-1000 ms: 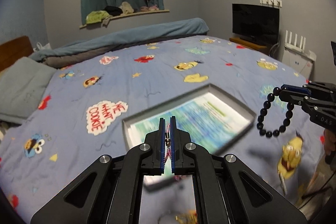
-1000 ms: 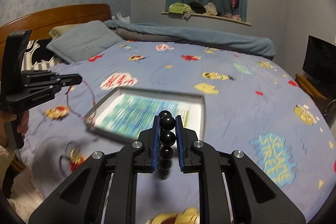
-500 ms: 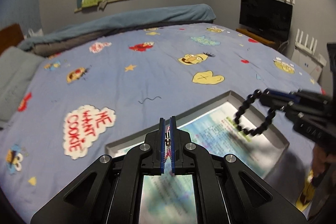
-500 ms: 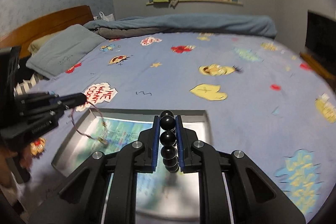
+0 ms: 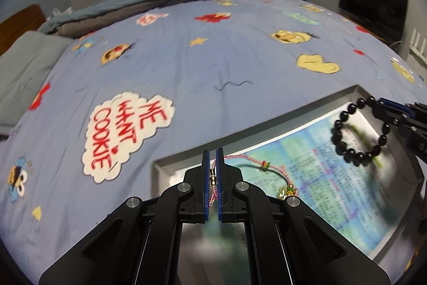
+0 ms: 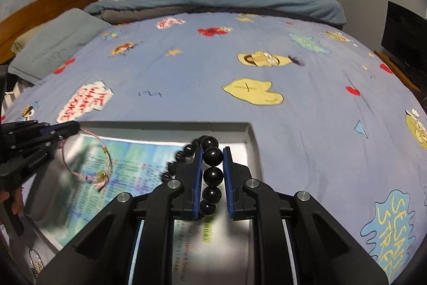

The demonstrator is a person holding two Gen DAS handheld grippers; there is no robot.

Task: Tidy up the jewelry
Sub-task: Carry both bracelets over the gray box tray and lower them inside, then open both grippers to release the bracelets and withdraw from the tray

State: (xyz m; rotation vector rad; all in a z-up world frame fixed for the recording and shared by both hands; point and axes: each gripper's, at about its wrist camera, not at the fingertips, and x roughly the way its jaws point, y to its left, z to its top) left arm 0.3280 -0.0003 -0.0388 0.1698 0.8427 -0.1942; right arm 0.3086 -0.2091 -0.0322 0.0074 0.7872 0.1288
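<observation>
My left gripper [image 5: 212, 154] is shut on a thin pink cord bracelet [image 5: 256, 168] with a gold charm, which hangs over the left part of a grey tray [image 5: 301, 111]. My right gripper [image 6: 212, 151] is shut on a black bead bracelet [image 6: 212, 175] and holds it above the tray's [image 6: 170, 126] right part. The bead bracelet [image 5: 357, 130] and right gripper [image 5: 379, 106] show at the right of the left wrist view. The left gripper [image 6: 76, 128] with the cord bracelet [image 6: 88, 164] shows at the left of the right wrist view.
The tray lies on a blue cartoon-print bedspread [image 5: 213, 66] and has a printed sheet [image 5: 333, 178] lining its bottom. More jewelry [image 6: 36, 262] lies off the tray's near left corner. A pillow [image 6: 56, 44] and a headboard are at the far left, a TV [image 5: 373, 4] at the right.
Both grippers have moved down and forward over the tray with their bracelets. The tray now fills more of both views.
</observation>
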